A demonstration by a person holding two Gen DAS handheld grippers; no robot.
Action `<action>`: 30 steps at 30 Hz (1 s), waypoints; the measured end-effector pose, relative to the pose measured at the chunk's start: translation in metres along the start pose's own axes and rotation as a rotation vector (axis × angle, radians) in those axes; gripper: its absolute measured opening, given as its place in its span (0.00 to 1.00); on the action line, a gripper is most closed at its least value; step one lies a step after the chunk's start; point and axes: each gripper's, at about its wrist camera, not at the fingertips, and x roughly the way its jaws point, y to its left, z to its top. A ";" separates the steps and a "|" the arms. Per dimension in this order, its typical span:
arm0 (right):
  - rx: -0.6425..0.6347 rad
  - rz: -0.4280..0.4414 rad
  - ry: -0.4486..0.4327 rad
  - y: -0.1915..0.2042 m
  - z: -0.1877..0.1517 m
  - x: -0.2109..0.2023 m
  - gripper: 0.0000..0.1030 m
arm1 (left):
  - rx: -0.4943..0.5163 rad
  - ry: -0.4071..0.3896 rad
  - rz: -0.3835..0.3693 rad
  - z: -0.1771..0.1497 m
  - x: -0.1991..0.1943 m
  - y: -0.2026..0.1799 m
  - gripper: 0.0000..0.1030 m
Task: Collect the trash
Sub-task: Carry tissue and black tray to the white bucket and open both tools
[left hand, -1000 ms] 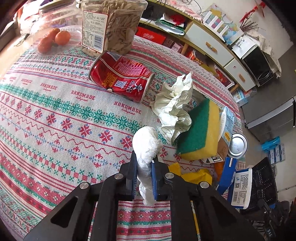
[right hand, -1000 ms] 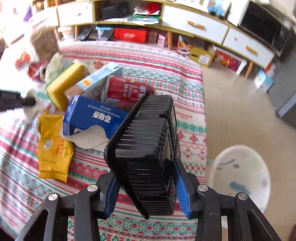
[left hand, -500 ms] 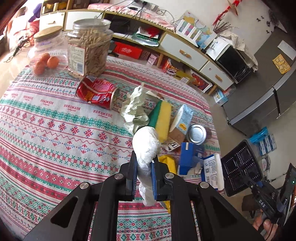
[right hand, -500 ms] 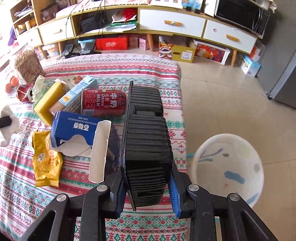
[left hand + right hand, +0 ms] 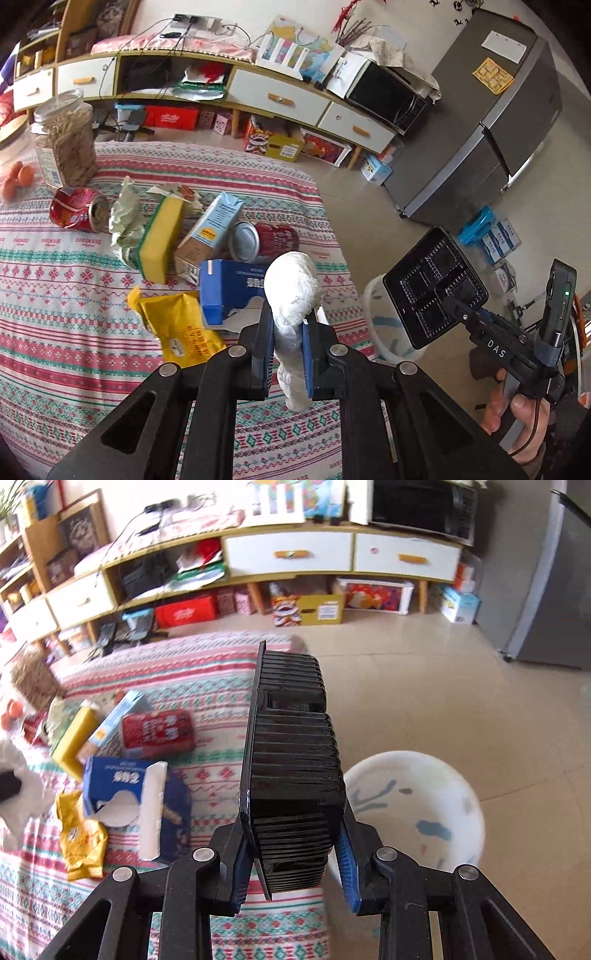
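Note:
My left gripper point(image 5: 288, 354) is shut on a white crumpled tissue wad point(image 5: 291, 291), held above the table's right end. My right gripper point(image 5: 293, 856) is shut on a black ribbed plastic tray point(image 5: 291, 760), held upright beside the table edge; the tray also shows in the left wrist view point(image 5: 434, 288). A white bin point(image 5: 417, 805) stands on the floor just right of the table, below and right of the tray; its rim shows in the left wrist view point(image 5: 373, 325).
On the patterned tablecloth point(image 5: 55, 295) lie a blue box point(image 5: 225, 291), a yellow wrapper point(image 5: 181, 325), a sponge point(image 5: 159, 240), a milk carton point(image 5: 210, 229), red cans point(image 5: 266, 240), crumpled paper point(image 5: 123, 218) and a jar point(image 5: 64, 144). A fridge point(image 5: 487, 122) stands beyond.
Both grippers have lifted and swung right, toward the table's edge and the bin. The tissue and the tray stay gripped. The bin now sits nearer the tray.

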 end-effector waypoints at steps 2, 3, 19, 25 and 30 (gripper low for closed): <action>0.033 0.000 0.001 -0.014 0.000 -0.002 0.33 | 0.017 0.008 -0.012 -0.001 0.009 -0.016 0.13; 0.054 0.003 0.003 -0.022 0.000 -0.003 0.33 | 0.024 0.016 -0.026 -0.002 0.014 -0.025 0.13; 0.322 -0.102 0.126 -0.135 -0.012 0.017 0.34 | 0.168 0.152 -0.120 -0.015 0.131 -0.157 0.13; 0.295 -0.132 0.159 -0.133 -0.006 0.032 0.34 | 0.196 0.214 -0.121 -0.023 0.189 -0.180 0.13; 0.306 -0.131 0.188 -0.137 -0.006 0.043 0.33 | 0.197 0.250 -0.126 -0.023 0.223 -0.184 0.14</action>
